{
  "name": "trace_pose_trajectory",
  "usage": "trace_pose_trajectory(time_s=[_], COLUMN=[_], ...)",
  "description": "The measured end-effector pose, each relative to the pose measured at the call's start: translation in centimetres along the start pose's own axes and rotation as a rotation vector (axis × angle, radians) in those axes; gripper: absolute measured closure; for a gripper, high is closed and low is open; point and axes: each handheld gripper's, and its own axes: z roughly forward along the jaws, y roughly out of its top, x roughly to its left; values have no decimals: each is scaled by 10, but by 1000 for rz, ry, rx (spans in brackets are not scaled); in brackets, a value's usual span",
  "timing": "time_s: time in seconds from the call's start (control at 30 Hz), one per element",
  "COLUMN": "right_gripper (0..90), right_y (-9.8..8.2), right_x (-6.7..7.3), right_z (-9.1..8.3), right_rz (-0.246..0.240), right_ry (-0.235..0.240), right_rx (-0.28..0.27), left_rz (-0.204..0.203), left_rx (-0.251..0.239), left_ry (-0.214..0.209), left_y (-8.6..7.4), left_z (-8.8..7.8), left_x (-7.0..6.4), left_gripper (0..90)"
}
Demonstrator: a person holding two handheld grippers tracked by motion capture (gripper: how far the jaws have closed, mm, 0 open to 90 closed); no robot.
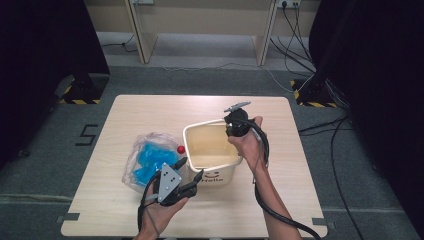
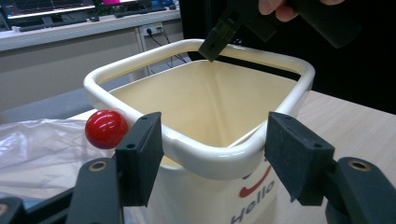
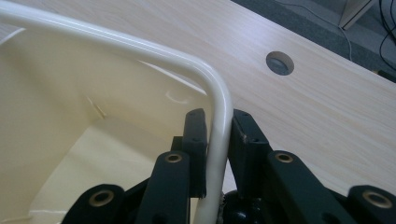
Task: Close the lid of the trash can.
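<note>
A cream square bin (image 1: 187,141) printed "Hello" stands at the middle of the table. My right gripper (image 1: 231,131) is shut on the far right part of its rim (image 3: 140,44), one jaw inside the bin and one outside. My left gripper (image 1: 191,167) stands open at the bin's near left corner, and its jaws straddle that corner of the rim (image 2: 299,70) without touching. A small red ball (image 1: 180,149) sits just left of the bin, beside the left jaw (image 2: 106,129). The right gripper (image 2: 219,39) hangs over the far rim in the left gripper view.
A clear plastic bag (image 1: 150,160) with blue contents lies left of the bin, under the ball's side (image 2: 42,149). A round cable hole (image 3: 280,62) is in the tabletop beyond the bin. Cables run across the floor behind and to the right of the table.
</note>
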Motion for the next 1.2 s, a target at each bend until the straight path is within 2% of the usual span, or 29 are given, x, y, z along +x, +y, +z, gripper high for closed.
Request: trace_pose_trajectory(time_s=[0.07,0.13,0.3,0.47,0.67,0.83,0.9,1.03,1.2], right_gripper=[765,760,746,746,735,683,678,687,689], right_y=[1,1,-1,-3,-8,-9,-10,-12,-16], right_x=[2,3,3,3,0,1,-1,-2,-6], right_z=[3,5,5,4,3,2,2,4,6], right_rz=[-3,-2,7,11,20,18,15,14,43], right_ry=[-12,-14,-14,-11,-19,-44,-37,-27,3], right_rx=[16,21,7,-1,-23,-30,-14,-3,-7], left_rz=[-5,8,-5,-16,-20,-36,-48,-47,-49], left_rx=[6,6,0,-1,14,16,15,16,16], left_ry=[5,13,19,44,41,43,44,42,43], left_y=[0,0,0,2,2,1,1,1,1], left_z=[1,1,1,1,2,3,3,2,3], left_x=[3,4,8,16,20,24,25,25,27], left_gripper=[369,369,388,406,406,402,402,402,402])
